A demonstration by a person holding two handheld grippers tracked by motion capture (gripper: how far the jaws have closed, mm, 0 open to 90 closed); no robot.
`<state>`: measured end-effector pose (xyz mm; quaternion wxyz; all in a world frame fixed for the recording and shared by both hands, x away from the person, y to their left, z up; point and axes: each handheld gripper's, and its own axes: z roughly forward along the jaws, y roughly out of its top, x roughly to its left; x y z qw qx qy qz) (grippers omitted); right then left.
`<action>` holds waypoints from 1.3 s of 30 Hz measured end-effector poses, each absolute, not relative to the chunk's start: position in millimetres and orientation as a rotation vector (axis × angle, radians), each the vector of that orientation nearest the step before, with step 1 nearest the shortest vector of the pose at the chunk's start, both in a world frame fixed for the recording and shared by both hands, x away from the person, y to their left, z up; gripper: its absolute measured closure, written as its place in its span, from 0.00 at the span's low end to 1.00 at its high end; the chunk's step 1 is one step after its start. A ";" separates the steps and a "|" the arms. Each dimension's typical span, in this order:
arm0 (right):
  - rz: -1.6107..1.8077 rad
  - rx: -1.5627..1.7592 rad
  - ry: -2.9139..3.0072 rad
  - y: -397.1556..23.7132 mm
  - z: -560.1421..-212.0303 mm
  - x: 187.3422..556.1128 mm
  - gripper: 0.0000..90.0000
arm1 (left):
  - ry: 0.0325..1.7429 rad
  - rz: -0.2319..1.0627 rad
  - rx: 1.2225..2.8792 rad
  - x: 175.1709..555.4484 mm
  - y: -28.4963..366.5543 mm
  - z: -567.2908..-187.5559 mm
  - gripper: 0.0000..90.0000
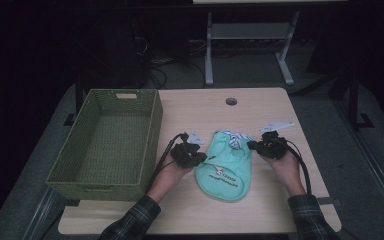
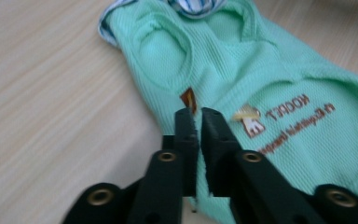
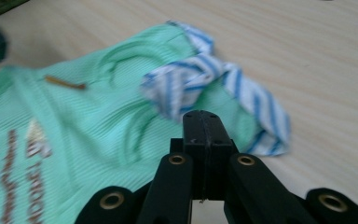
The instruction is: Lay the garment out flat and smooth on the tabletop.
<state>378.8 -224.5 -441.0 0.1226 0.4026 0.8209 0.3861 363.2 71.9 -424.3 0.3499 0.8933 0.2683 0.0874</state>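
Observation:
A small mint-green shirt [image 1: 225,167] with brown lettering lies flat on the wooden table [image 1: 205,107], its blue-and-white striped collar [image 1: 235,139] at the far end. My left gripper [image 1: 204,159] sits at the shirt's left edge. In the left gripper view its jaws [image 2: 196,112] stand almost together over the shirt [image 2: 261,70] hem beside a small brown tag, seemingly pinching the cloth. My right gripper [image 1: 251,145] is at the shirt's right edge. In the right gripper view that gripper [image 3: 204,114] is shut with nothing between the jaws, just short of the striped collar [image 3: 205,79].
A green woven basket [image 1: 156,120], with nothing in it, stands along the table's left side, close to the left hand. A round cable hole [image 1: 231,101] is in the table's far middle. Bare wood lies in front of the shirt. A desk frame stands on the floor beyond.

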 end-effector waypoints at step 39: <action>1.014 1.123 2.531 -220.4 -466.0 320.4 1.00 | 0.605 0.134 2.468 351.7 55.8 -453.9 0.99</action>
